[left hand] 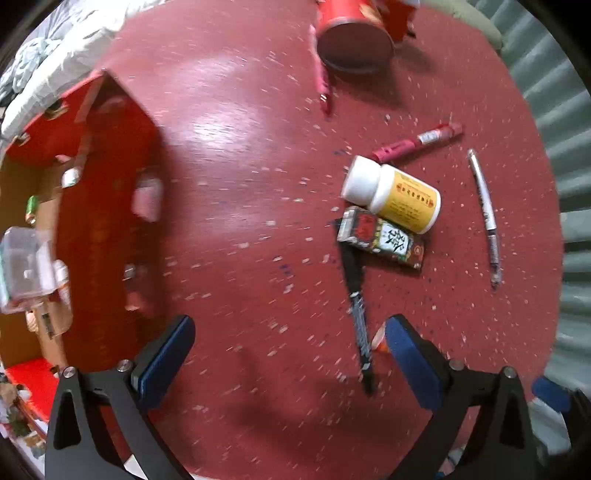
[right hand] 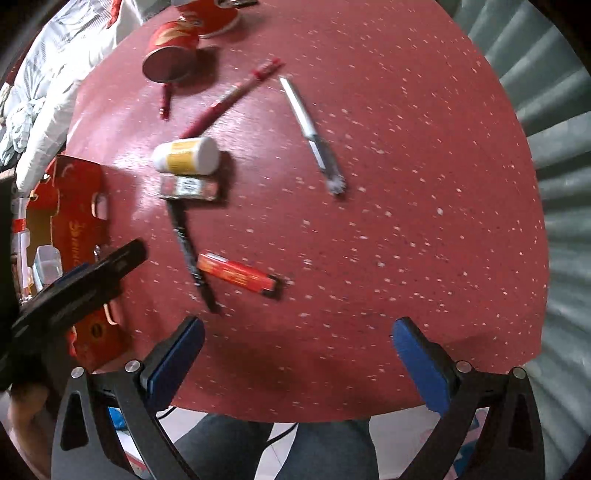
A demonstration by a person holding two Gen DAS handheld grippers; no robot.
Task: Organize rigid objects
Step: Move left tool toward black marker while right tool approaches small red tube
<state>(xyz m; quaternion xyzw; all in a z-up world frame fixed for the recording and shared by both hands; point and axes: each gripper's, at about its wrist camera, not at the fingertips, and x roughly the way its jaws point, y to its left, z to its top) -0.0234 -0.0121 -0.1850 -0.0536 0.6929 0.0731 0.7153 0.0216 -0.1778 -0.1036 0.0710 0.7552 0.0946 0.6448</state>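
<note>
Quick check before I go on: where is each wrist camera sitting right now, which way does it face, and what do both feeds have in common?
Left wrist: sits on the left hand-held gripper, looking down at the red table; open blue-padded fingers show, nothing between them; red cardboard box at picture left.
Right wrist: sits on the right hand-held gripper, looking steeply down over the table's near edge; open fingers, the person's legs and the left gripper at picture left show.
Shared: white pill bottle, black pen, silver pen, red can.
</note>
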